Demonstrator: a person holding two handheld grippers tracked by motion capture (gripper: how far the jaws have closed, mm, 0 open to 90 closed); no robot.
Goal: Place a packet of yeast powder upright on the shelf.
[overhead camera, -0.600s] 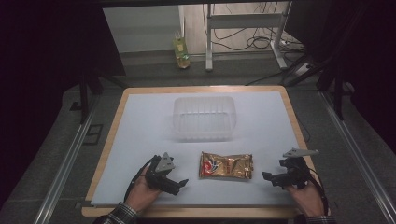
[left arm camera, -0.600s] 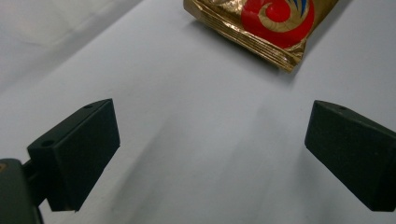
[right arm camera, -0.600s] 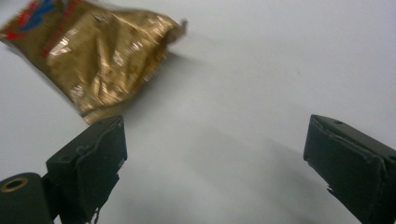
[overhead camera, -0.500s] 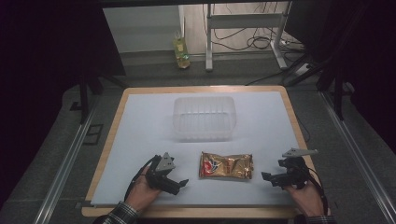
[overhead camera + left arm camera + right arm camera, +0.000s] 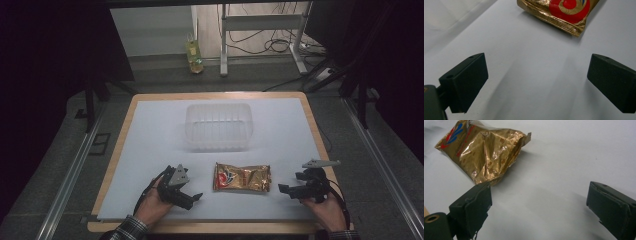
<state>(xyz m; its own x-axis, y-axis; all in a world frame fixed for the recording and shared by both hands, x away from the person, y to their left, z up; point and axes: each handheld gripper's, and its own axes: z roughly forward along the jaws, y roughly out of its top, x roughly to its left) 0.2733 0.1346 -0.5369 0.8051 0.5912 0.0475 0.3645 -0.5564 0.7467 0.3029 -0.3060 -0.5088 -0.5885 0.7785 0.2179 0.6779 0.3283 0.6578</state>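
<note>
I have my left tool (image 5: 192, 196) and right tool (image 5: 286, 190) both released, resting on the bench (image 5: 150, 130) either side of the gold snack packet (image 5: 242, 177), near the clear tub (image 5: 219, 126).

It looked like a lab or recording rig. The desk (image 5: 122, 150) was a wood-edged board under a white sheet, flanked by metal rails (image 5: 70, 172). Beyond the desk stood a white metal frame (image 5: 223, 37) with loose cables (image 5: 272, 42) on the floor, and dark curtains (image 5: 45, 60) hung on both sides.
</note>
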